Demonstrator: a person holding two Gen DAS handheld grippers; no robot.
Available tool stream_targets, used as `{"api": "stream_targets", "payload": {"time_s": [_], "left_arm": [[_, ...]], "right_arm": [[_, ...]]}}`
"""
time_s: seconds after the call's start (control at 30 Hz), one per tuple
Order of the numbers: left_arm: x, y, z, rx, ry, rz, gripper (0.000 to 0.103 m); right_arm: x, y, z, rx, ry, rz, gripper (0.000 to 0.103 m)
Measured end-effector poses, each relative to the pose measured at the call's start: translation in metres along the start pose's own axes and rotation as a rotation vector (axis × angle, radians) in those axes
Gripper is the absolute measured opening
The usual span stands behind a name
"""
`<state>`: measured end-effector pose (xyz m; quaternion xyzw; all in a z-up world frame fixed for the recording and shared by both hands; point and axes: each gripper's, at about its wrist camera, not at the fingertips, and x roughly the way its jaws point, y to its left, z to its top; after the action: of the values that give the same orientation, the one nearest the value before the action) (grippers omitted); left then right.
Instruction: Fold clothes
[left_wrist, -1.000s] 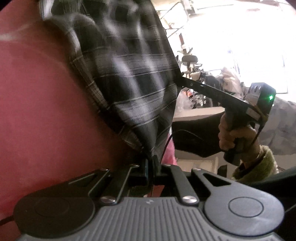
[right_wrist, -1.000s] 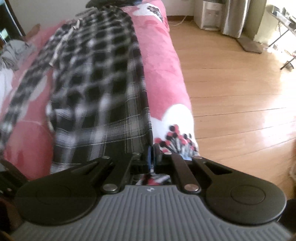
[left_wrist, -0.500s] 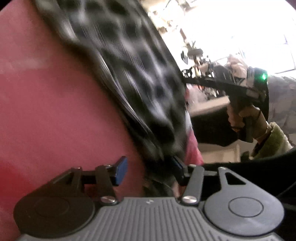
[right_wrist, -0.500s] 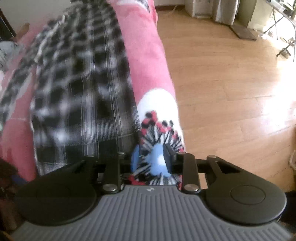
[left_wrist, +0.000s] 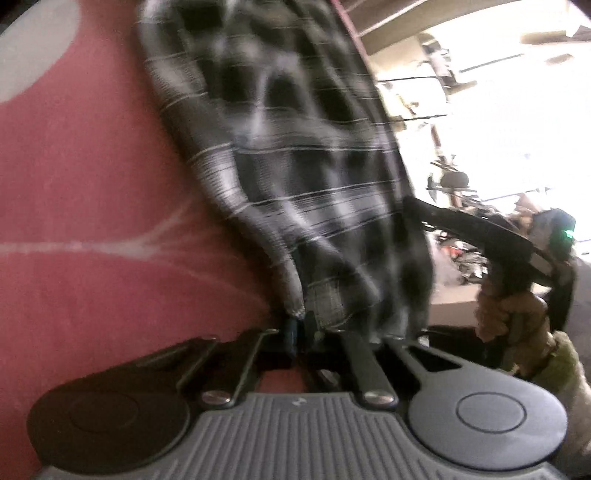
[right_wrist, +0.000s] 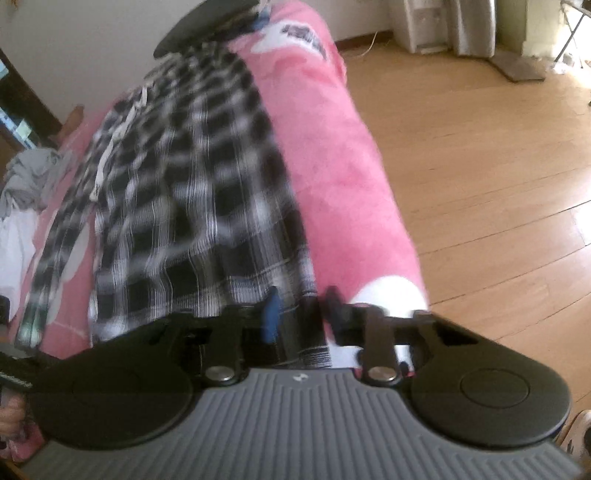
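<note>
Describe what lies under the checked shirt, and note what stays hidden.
Under the checked shirt lies a pink blanket with white patches, showing beside it. The part of the blanket directly beneath the cloth is covered.

One black-and-white plaid shirt lies on one bed under a pink blanket. One crumpled grey garment sits at the bed's far edge. Two tongs show: the left tongs and the right tongs.

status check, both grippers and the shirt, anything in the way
Left gripper shut on plaid shirt hem. Right gripper closing, hem between the jaws. Shirt spread on pink bed cover. Nothing blocking.
</note>
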<state>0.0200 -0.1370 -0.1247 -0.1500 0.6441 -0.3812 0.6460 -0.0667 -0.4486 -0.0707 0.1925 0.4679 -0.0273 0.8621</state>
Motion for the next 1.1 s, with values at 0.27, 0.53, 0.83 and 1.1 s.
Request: {"api": "stream_targets", "payload": {"time_s": [0.27,0.53,0.83,1.1], "left_arm": [[-0.013,0.010,-0.020,0.008,0.010,0.027,0.002],[-0.023,0.012,-0.022,0.030,0.018,0.017,0.003],[-0.017,0.006,-0.027,0.067,-0.004,0.030,0.004],[-0.014,-0.004,-0.031,0.077,-0.010,0.046,0.004]], "right_arm": [[-0.009,0.008,-0.007,-0.037,-0.055,-0.113,0.001],[-0.004,0.002,-0.006,0.027,-0.032,-0.149,0.022],[-0.022,0.035,0.013,-0.052,-0.171,-0.125,0.028],[0.022,0.088,0.029,-0.199,-0.118,-0.057,0.030]]}}
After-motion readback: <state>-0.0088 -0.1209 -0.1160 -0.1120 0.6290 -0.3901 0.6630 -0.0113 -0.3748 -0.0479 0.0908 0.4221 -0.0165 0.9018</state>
